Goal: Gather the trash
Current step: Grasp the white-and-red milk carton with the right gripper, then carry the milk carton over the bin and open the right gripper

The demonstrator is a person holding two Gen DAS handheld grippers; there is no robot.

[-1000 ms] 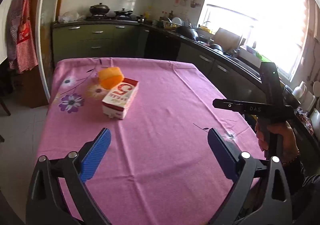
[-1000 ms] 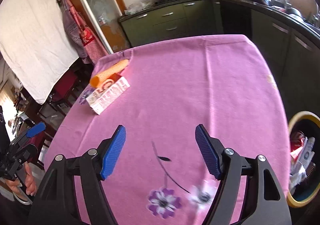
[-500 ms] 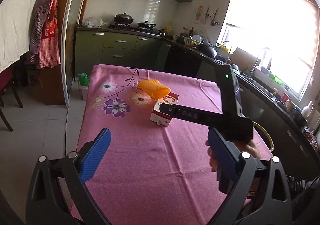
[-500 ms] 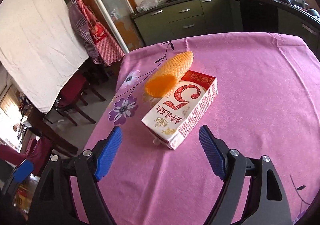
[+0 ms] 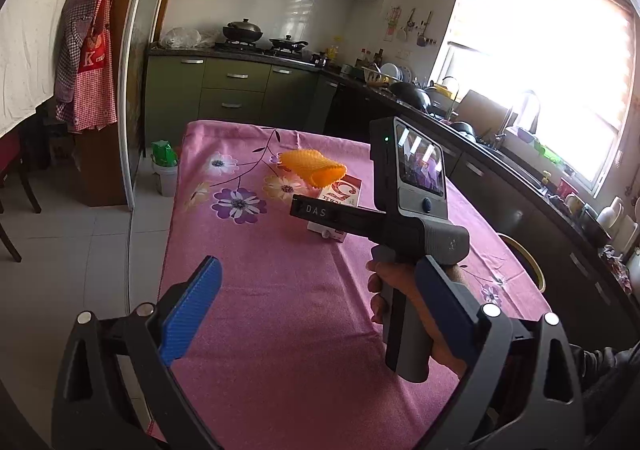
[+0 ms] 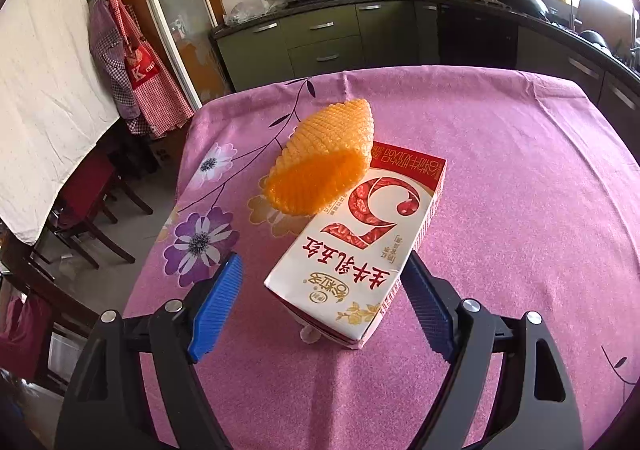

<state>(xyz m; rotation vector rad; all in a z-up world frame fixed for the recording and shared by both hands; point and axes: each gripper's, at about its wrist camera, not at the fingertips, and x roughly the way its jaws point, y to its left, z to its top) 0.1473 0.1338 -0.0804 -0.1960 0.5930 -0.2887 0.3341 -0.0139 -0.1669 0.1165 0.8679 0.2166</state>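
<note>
Right wrist view: red-and-white rectangular milk carton (image 6: 360,246), lying flat on its broad side on the pink floral tablecloth (image 6: 520,177), printed with a large red "5" and Chinese lettering. Near end of carton sits between the blue ribbed fingertips (image 6: 218,302) of the right gripper (image 6: 320,306); jaws spread wide, pads on either side of the carton, no clear contact on the left side, the right pad just beside the carton's edge. Orange foam mesh fruit sleeve (image 6: 324,161), open-ended and tubular, resting tilted across the carton's far left corner, touching it. Small white cap or tab (image 6: 310,334) at the carton's near lower edge.

Left wrist view: same carton (image 5: 340,205) and orange sleeve (image 5: 314,167) at mid-table, partly hidden behind the right gripper's body, which a hand (image 5: 404,302) holds by its grip. Left gripper (image 5: 320,302) hangs over the near table edge, jaws wide apart, nothing between them. Yellow-rimmed bin (image 5: 528,266) beside the table's right edge. Green kitchen cabinets (image 5: 240,89) behind.
</note>
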